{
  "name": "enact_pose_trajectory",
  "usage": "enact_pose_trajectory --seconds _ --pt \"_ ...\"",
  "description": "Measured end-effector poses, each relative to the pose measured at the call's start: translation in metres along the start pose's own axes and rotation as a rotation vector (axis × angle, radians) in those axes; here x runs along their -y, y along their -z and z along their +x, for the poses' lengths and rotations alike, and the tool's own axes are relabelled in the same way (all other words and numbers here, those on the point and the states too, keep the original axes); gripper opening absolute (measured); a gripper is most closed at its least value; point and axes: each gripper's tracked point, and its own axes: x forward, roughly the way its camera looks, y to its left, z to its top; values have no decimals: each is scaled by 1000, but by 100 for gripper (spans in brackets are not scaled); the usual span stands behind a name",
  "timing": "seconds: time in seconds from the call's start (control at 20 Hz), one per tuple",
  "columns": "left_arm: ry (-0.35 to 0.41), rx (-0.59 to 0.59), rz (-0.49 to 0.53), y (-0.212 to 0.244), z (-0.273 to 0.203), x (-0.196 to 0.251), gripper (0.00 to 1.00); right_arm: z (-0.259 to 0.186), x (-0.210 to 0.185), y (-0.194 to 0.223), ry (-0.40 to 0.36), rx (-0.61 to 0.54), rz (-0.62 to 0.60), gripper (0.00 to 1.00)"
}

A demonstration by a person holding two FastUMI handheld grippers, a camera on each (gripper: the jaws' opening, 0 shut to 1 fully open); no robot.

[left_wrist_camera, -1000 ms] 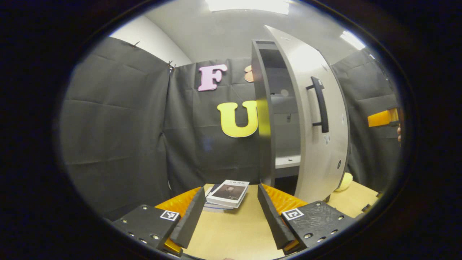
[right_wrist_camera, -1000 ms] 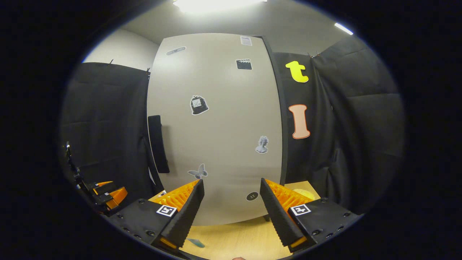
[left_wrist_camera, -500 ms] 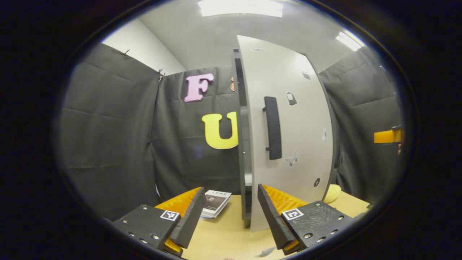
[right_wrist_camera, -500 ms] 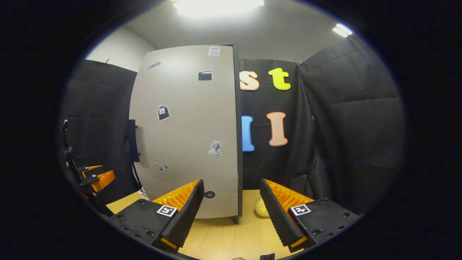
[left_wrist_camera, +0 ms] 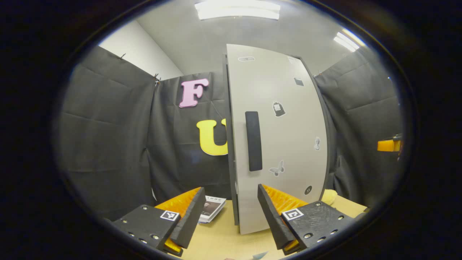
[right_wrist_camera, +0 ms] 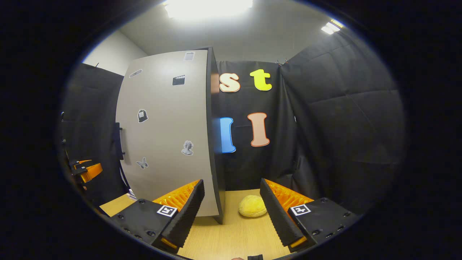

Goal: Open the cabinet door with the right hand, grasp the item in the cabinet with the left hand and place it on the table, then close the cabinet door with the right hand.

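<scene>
In the left gripper view the left tongs [left_wrist_camera: 229, 213] stood apart and empty over the bench [left_wrist_camera: 220, 240]; the book [left_wrist_camera: 212, 208] lay there beside the shut door [left_wrist_camera: 278, 144]. In the right gripper view the right tongs [right_wrist_camera: 231, 211] gaped empty, a yellow lump [right_wrist_camera: 252, 211] beyond.

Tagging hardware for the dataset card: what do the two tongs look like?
Both the left tongs and right tongs match: two wedge-shaped fingers with ribbed faces, mounted on black textured blocks with screw heads, each block carrying a small square black-and-white marker.
</scene>
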Motion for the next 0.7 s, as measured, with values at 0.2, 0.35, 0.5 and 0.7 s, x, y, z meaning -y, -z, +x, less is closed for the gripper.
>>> enact_pose_trajectory --seconds 0.2,0.35,0.5,0.7 --pt "-21 -3 -4 0 2 -3 87 5 -2 -2 0 12 10 98" --pt "-40 -6 -2 1 5 -5 87 9 -6 -4 -6 19 6 98" --pt "-55 -1 10 1 7 -6 87 10 -10 -3 -20 13 6 98" --pt "-68 3 2 0 8 -7 87 12 -13 -3 -22 14 -5 98"
